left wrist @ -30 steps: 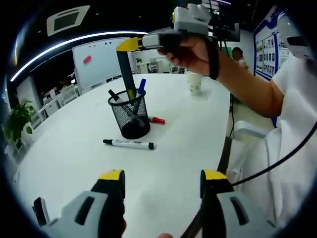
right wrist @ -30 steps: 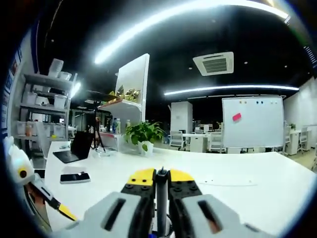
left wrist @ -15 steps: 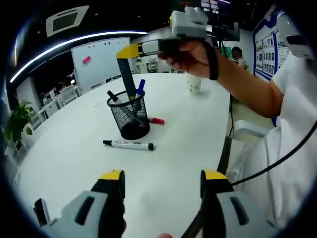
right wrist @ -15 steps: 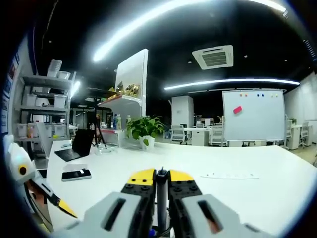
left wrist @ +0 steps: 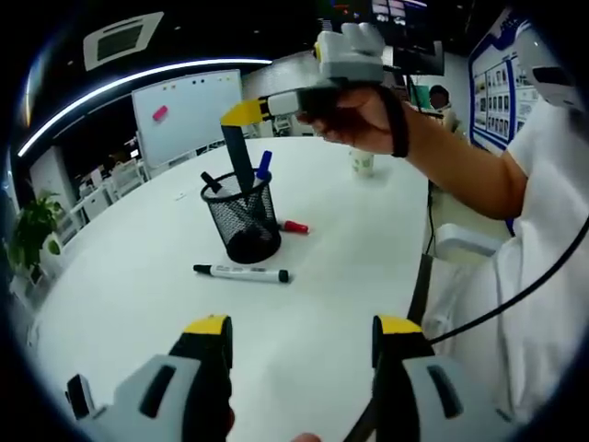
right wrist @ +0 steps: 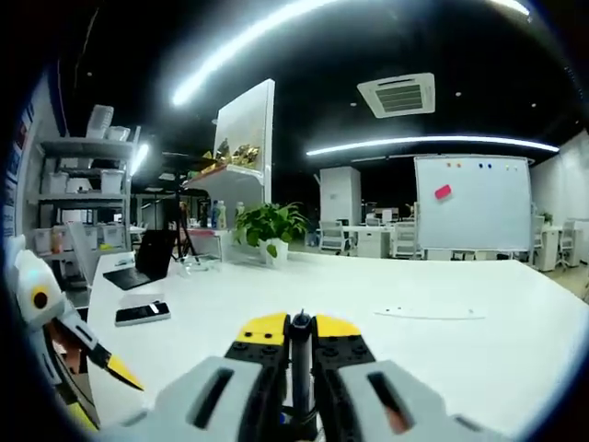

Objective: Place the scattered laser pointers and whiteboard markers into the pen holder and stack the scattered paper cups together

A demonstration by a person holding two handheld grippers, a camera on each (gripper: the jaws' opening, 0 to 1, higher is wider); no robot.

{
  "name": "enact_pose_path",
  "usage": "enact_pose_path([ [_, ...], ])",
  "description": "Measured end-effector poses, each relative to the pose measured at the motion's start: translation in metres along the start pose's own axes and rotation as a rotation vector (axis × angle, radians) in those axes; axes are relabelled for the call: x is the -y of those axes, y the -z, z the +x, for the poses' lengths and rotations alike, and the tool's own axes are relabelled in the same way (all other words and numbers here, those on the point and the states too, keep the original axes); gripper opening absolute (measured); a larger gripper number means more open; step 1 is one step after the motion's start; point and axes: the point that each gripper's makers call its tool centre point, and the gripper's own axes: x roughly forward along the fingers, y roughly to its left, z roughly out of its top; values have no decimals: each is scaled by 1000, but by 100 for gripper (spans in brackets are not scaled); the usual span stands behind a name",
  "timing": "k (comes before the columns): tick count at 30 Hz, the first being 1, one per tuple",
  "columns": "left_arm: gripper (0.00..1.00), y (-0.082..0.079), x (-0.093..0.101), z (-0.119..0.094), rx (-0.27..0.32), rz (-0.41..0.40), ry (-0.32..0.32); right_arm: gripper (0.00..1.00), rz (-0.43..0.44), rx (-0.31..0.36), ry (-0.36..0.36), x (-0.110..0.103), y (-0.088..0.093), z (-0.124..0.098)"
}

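Observation:
A black mesh pen holder (left wrist: 245,219) stands mid-table with a blue marker (left wrist: 264,165) and a black marker (left wrist: 212,180) in it. My right gripper (left wrist: 245,111), held by a hand, is above the holder and shut on a dark marker (left wrist: 239,155) whose lower end is inside it. In the right gripper view the jaws (right wrist: 300,328) clamp that marker (right wrist: 300,364). A white-bodied black marker (left wrist: 241,273) lies in front of the holder, a red-tipped pen (left wrist: 294,226) beside it. A paper cup (left wrist: 362,163) stands farther back. My left gripper (left wrist: 302,326) hovers open near the table edge, and its yellow tips (right wrist: 99,396) show at the left.
The white table (left wrist: 138,304) ends at the right, where a person in white and a chair (left wrist: 460,244) are. A phone (right wrist: 142,313), a laptop (right wrist: 138,272) and a potted plant (right wrist: 267,230) sit at the table's far side. A whiteboard (right wrist: 469,214) stands behind.
My right gripper has come down a little with the dark marker, pushing it deeper into the holder. The left gripper has stayed open and nearly still.

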Motion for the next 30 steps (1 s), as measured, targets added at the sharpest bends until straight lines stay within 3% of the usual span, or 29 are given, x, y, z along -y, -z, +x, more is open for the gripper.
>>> enact_pose_path([
  [16,62,1,0,-1,-7,-9,2,10,0,-57,-34,-5,17,2],
  [30,62,-1,1,2,-3,-8,4,11,-30,-47,-44,-9,15,-1],
])
